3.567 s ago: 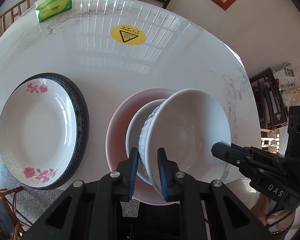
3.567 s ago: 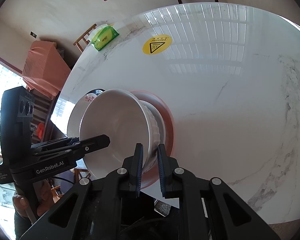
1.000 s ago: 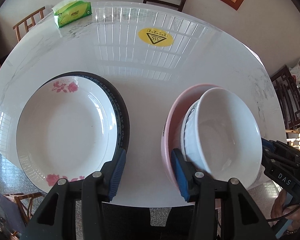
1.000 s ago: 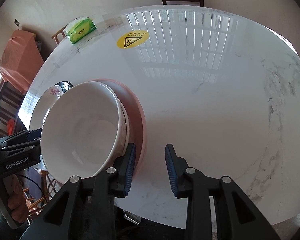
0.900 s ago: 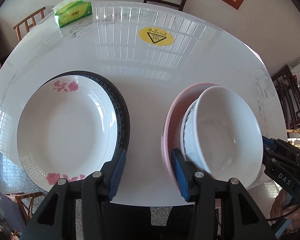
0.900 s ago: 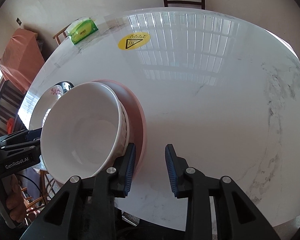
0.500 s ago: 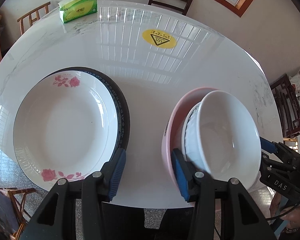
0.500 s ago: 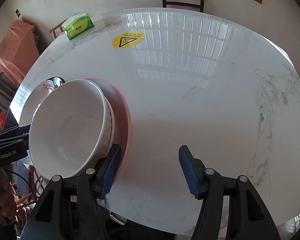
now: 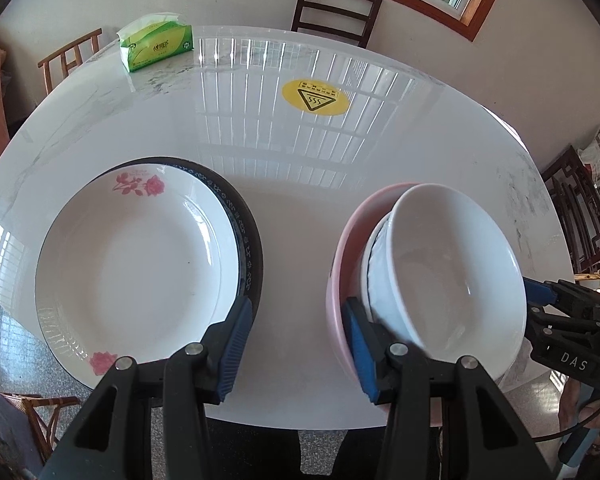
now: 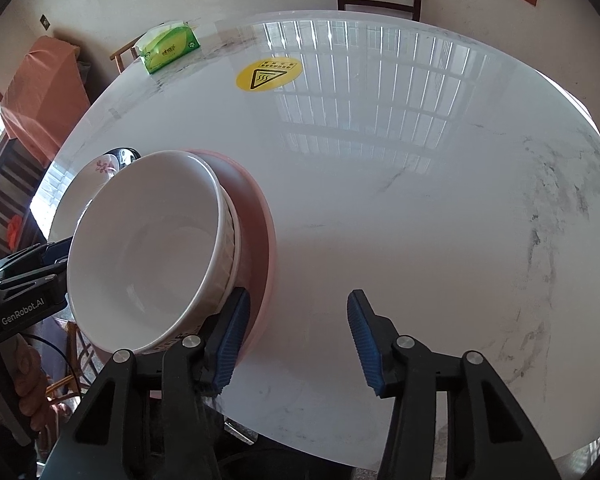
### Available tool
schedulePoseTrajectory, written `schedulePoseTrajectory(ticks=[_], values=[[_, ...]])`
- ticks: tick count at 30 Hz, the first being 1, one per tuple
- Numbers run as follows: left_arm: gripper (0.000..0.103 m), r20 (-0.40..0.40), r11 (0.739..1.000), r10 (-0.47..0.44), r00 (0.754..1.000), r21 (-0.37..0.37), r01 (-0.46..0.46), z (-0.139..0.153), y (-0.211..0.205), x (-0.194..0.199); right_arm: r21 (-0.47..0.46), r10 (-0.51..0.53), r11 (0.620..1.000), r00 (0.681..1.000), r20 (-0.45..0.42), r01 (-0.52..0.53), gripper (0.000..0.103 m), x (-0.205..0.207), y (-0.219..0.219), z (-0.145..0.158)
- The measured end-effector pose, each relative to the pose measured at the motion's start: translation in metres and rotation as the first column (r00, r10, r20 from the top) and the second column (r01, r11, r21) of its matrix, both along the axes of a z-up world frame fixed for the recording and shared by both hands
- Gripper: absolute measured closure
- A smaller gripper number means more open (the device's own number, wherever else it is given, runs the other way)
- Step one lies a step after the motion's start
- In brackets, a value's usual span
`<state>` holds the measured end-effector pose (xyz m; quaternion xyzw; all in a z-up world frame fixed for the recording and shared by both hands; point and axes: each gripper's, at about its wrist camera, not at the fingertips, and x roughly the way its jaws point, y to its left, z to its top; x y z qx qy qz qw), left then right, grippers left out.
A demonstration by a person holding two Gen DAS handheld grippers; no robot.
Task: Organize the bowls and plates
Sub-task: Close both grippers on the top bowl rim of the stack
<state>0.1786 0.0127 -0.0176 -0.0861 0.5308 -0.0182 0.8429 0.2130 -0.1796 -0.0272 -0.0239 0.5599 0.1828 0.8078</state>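
Observation:
A plain white bowl (image 9: 456, 272) sits nested in a patterned white bowl (image 9: 374, 248), and both rest in a pink dish (image 9: 340, 248) near the table's front right. To their left, a white rose-printed plate (image 9: 136, 268) lies on a dark-rimmed plate (image 9: 252, 248). My left gripper (image 9: 298, 344) is open over the bare table between the two stacks, holding nothing. My right gripper (image 10: 298, 336) stands just right of the white bowl (image 10: 152, 248) and pink dish (image 10: 260, 224). Its jaws are closing with only bare table between them.
The round white marble table (image 9: 300, 168) carries a yellow warning sticker (image 9: 314, 98) and a green tissue pack (image 9: 156, 46) at the back. Wooden chairs (image 9: 336, 12) stand around it. The table's front edge runs just below both stacks.
Earlier both grippers were shut on the tilted white bowl's rim; now the bowl rests nested and both are off it. The right jaws spread wide, then narrowed somewhat.

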Motion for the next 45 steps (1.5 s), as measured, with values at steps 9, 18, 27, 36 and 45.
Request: schedulePoseTrajectory(ticks=[9,18,27,36,45], values=[[0.088,0.126,0.995,-0.083,0.988,0.056,0.077,0.004,-0.017,-0.007,0.032,0.071,0.997,0.997,0.039,-0.072,0.090,-0.008,0.010,0.005],[0.095,0.193,0.991,-0.103,0.976,0.100,0.085,0.006,-0.027,-0.008,0.140,0.027,0.990,0.999,0.047,-0.034,0.089,-0.008,-0.003,0.001],[0.095,0.221,0.990,-0.113,0.969,0.110,0.090,0.010,-0.031,-0.009,0.208,-0.014,0.978,1.000,0.025,0.009,0.089,-0.010,-0.011,-0.004],[0.096,0.203,0.992,-0.111,0.973,0.084,0.096,0.009,-0.030,-0.007,0.233,-0.043,0.971,0.999,-0.001,0.042,0.088,-0.010,-0.018,-0.006],[0.096,0.185,0.993,-0.111,0.976,0.061,0.101,0.007,-0.026,-0.003,0.235,-0.056,0.970,0.998,-0.027,0.061,0.088,-0.008,-0.019,-0.006]])
